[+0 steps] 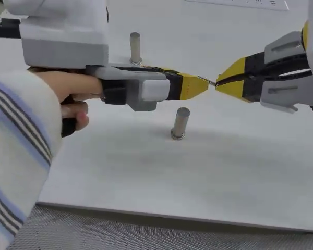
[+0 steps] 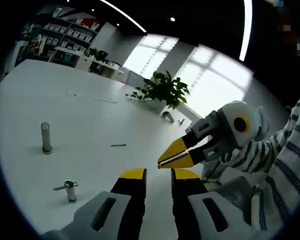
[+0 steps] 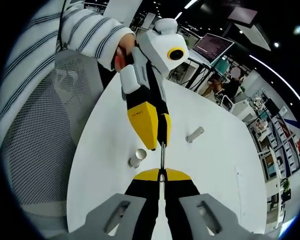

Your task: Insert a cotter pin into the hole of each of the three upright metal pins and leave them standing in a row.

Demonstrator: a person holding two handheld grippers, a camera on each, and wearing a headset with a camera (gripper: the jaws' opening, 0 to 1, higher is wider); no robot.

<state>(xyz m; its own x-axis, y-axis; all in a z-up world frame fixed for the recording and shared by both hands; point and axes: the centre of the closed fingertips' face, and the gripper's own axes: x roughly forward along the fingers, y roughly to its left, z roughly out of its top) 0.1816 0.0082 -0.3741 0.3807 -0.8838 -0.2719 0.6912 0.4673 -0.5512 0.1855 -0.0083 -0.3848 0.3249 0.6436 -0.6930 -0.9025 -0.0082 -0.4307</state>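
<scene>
A: What do the right gripper's jaws have?

B: The right gripper (image 3: pixel 161 176) is pinched tight on one end of the cotter pin (image 3: pixel 162 156). The pin sticks straight out ahead of it, in mid-air above the table (image 1: pixel 146 177).

A: And the left?

B: The left gripper (image 2: pixel 158 175) meets it tip to tip, jaws a narrow gap apart at the pin's free end. Whether they touch the pin cannot be told.

A: How will the pin handle?

B: Probably as light, thin, springy wire, smooth enough to swivel in a loose pinch. It is best taken by the looped head, leaving the legs free to line up with the hole.

A: Where does it go?

B: The near metal pin (image 1: pixel 180 123) stands upright just below the tips, and the far metal pin (image 1: pixel 135 48) stands well behind. In the left gripper view, a fitted metal pin (image 2: pixel 70 190) seems to carry a cotter pin already.
</scene>
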